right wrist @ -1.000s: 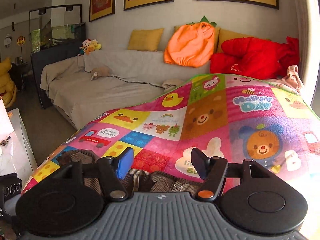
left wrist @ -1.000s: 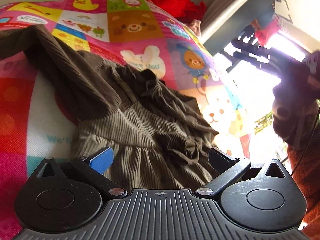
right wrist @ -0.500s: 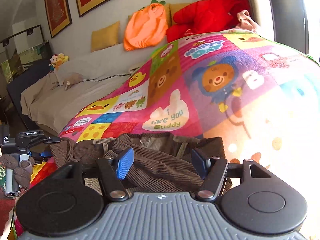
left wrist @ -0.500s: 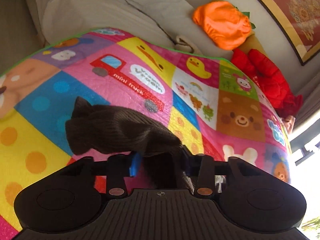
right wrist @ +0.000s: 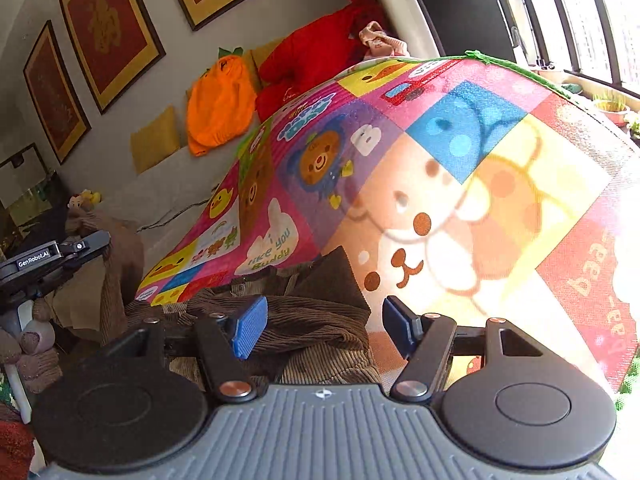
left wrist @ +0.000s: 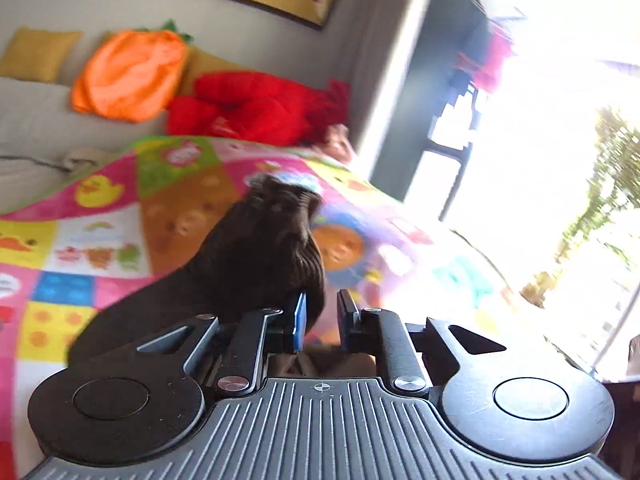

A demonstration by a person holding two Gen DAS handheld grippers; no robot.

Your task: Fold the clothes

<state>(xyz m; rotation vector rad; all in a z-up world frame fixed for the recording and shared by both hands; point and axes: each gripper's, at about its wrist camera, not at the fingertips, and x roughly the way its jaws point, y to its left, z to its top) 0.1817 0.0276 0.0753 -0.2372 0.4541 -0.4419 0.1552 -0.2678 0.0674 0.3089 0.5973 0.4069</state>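
Observation:
A brown corduroy garment [right wrist: 312, 312] lies bunched at the near edge of the colourful cartoon play mat [right wrist: 480, 200]. My right gripper [right wrist: 324, 332] hovers open just over its right edge, with cloth under and between the fingers but not pinched. One sleeve [left wrist: 248, 256] is lifted off the mat [left wrist: 180, 200] and drapes over the left finger of my left gripper [left wrist: 322, 316]. Its jaws are opening, with a fold of sleeve beside the left pad and a gap to the right pad. In the right wrist view the left gripper [right wrist: 96, 242] is raised at far left, cloth hanging from it.
A grey sofa [left wrist: 24, 120] runs behind the mat with an orange pumpkin cushion [left wrist: 128, 76], a red plush [left wrist: 256, 108] and yellow cushions. Bright windows [right wrist: 580, 20] stand to the right. The mat's green-trimmed edge [right wrist: 516, 68] drops off at far right.
My left gripper closed on the sleeve, lifted it and swung it right across the mat; its jaws now stand wider. My right gripper sank and rolled toward the garment's right edge.

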